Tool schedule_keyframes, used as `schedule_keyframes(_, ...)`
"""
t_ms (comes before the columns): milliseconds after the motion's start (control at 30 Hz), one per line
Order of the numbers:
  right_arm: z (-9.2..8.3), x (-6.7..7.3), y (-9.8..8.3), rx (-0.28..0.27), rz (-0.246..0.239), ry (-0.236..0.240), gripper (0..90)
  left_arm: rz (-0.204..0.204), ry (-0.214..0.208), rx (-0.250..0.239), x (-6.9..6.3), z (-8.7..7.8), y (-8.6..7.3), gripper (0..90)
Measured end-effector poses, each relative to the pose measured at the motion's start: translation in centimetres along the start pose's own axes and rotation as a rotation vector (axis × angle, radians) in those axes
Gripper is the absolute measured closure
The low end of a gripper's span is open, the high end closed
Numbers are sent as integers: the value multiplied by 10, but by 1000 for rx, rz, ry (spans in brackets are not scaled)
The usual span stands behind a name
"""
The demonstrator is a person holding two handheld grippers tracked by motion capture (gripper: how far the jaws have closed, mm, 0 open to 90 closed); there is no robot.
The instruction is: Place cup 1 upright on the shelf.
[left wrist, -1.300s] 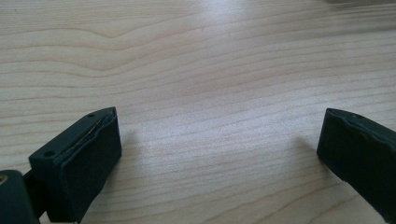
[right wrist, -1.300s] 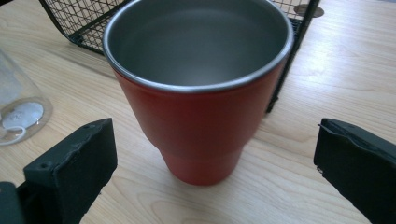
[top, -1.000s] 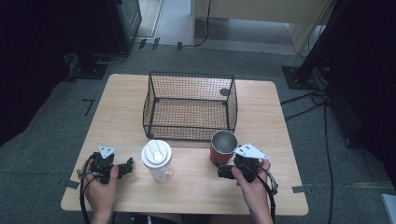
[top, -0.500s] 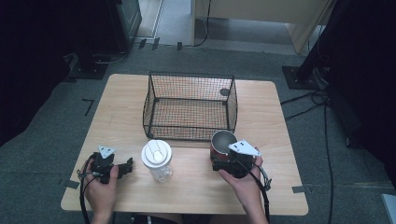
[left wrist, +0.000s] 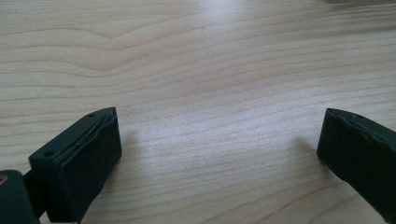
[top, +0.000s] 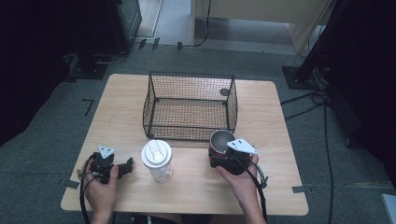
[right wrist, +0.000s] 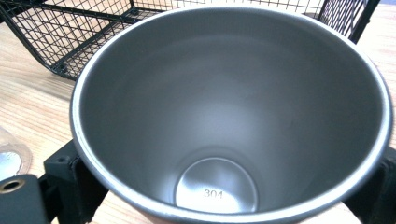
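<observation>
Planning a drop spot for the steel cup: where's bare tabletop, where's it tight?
Free: the wooden table left of the black wire basket, the strip right of it, and the near right corner. Inside, the basket floor is bare. Crowded: the near edge, where the lidded clear plastic cup stands between left gripper and right gripper around the steel cup.

The number "304" is showing stamped on the inner bottom of the steel cup (right wrist: 229,116), seen in the right gripper view. Nothing else is reading as text on any other thing.
</observation>
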State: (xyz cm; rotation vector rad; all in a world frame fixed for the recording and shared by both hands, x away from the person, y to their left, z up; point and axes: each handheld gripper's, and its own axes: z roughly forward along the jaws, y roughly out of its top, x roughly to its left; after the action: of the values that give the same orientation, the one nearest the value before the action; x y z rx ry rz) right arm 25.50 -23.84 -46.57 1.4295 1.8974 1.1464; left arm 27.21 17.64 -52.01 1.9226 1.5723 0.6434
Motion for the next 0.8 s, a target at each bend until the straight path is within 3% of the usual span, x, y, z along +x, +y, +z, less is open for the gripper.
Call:
schedule_keyframes(300,0,3,0,-16,-25,-8,75,1,0,0,0,0,0,5)
schedule_keyframes(600,-8,6,4,-68,-13,37,77,0,0,0,0,0,0,4)
schedule_keyframes(800,-15,8,9,-100,-23,41,77,-2,0,-2,0,0,0,4)
